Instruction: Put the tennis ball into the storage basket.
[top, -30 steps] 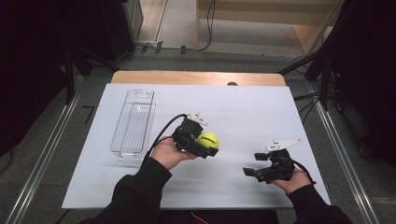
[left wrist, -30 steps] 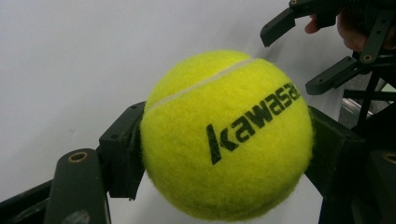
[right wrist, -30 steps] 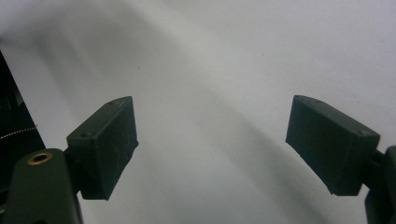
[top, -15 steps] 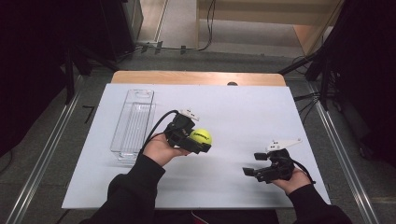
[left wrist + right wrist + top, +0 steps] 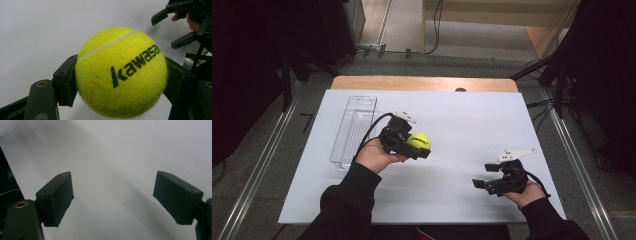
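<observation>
The left tongs (image 5: 419, 147), gripping the tennis ball (image 5: 419, 141), have moved toward the clear tray (image 5: 354, 129). The right tongs (image 5: 486, 176) stay open and empty over the tabletop (image 5: 472, 120). Placement in the tray is probably next.

White table (image 5: 462, 115) (clear tray (image 5: 354, 131) on it)

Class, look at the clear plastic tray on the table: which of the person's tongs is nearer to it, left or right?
Left. The left tongs, clamped on a yellow tennis ball, sit just beside the clear plastic tray. The right tongs sit open, far across the white table.
</observation>
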Available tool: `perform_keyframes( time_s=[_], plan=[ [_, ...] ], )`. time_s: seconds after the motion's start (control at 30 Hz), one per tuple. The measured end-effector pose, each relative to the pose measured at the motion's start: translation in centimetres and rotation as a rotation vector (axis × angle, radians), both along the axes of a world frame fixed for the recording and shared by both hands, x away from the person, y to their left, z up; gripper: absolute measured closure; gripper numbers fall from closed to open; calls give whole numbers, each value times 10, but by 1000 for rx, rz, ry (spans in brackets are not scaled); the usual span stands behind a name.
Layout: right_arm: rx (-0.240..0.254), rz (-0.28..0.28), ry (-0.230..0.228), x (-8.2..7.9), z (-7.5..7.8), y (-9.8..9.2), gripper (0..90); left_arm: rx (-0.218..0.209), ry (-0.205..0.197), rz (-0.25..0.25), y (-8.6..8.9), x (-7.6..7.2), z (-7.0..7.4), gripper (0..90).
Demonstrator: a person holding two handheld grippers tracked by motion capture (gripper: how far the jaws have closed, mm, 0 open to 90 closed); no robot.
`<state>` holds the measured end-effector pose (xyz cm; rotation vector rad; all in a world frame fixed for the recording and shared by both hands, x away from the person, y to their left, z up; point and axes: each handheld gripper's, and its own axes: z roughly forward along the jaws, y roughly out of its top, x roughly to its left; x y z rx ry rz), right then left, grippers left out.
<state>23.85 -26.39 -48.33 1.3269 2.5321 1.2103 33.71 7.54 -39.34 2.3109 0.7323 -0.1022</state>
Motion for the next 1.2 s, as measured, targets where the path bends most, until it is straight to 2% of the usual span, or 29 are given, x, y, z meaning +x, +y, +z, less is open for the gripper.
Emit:
perform_keyframes(
  time_s=[0.3,0.83,1.2],
  plan=[
    [0,-4,-6,-2,2,0,146,-1,14,19,7,3,3,267],
    [7,-10,-8,-3,2,-1,146,29,-15,70,22,11,7,267],
    [7,-12,-11,-2,3,0,146,26,-22,122,39,18,10,267]
  ],
)
